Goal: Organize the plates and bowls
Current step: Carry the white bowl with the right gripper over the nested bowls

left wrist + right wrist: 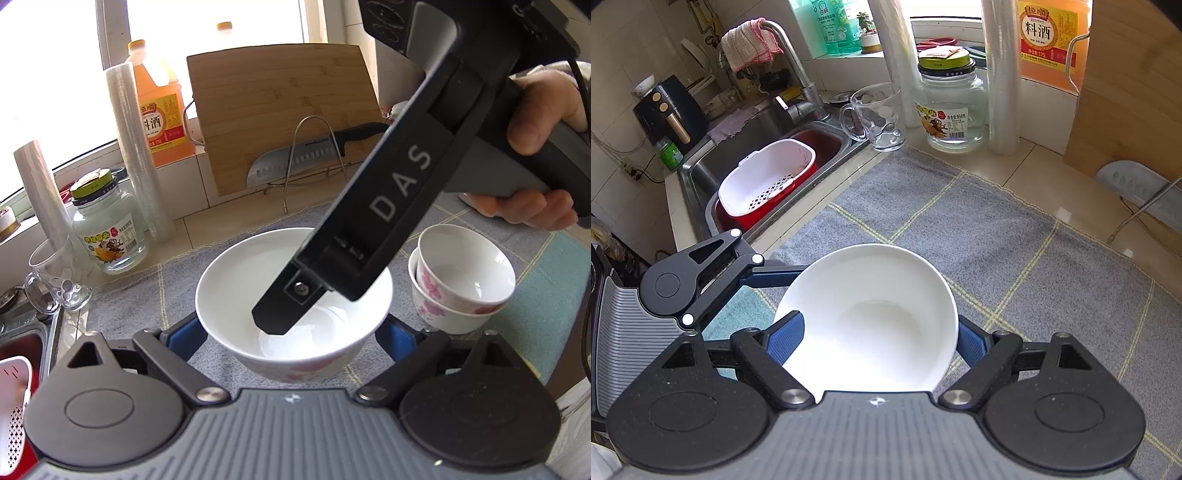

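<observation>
A white bowl with pink flowers (236, 295) sits on the grey checked mat (125, 306). My left gripper (291, 338) is open, its blue fingers on either side of the bowl's base. My right gripper (879, 339) is clamped on the bowl's rim (864, 314), one blue finger (785, 341) inside the bowl and one outside; from the left wrist view its black finger (284, 310) reaches down into the bowl. Two small stacked flowered bowls (461, 280) stand just right of the big bowl.
At the back stand a glass jar (105, 229), a glass mug (55, 277), plastic-wrap rolls (136, 147), a cooking wine bottle (162, 103), and a cutting board (284, 110) with a knife (295, 158). The sink (753, 147) with a red-white basket (768, 181) lies left.
</observation>
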`<action>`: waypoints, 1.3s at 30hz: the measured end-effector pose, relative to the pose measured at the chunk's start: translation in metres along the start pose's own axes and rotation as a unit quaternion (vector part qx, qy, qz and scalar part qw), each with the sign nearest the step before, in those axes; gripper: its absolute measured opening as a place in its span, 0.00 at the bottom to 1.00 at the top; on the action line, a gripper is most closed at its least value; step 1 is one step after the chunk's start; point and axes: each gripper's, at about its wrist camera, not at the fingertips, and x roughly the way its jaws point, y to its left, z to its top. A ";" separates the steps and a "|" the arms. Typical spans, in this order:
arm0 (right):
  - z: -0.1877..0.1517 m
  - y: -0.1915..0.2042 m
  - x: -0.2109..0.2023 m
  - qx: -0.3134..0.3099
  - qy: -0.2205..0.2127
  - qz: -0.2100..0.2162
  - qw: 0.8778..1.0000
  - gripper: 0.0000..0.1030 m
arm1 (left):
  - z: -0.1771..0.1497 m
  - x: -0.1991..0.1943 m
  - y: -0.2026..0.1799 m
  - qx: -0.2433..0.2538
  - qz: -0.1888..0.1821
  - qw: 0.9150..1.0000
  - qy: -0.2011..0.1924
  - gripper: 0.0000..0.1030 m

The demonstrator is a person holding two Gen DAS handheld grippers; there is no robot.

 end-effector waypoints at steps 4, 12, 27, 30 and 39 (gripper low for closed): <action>-0.015 -0.003 -0.013 0.003 -0.001 -0.004 1.000 0.87 | 0.004 -0.002 -0.017 0.002 -0.006 1.000 0.004 0.93; -0.044 -0.022 -0.048 0.030 -0.012 -0.012 0.999 0.87 | 0.017 -0.004 -0.055 0.025 -0.032 0.999 -0.003 0.93; -0.092 -0.060 -0.100 0.088 -0.037 -0.072 0.993 0.87 | 0.042 0.019 -0.106 0.061 -0.099 0.993 -0.029 0.93; -0.098 -0.067 -0.102 0.101 -0.034 -0.079 0.991 0.87 | 0.043 0.027 -0.111 0.065 -0.111 0.991 -0.026 0.93; -0.103 -0.078 -0.093 0.122 -0.028 -0.083 0.989 0.87 | 0.038 0.042 -0.109 0.058 -0.126 0.990 -0.014 0.93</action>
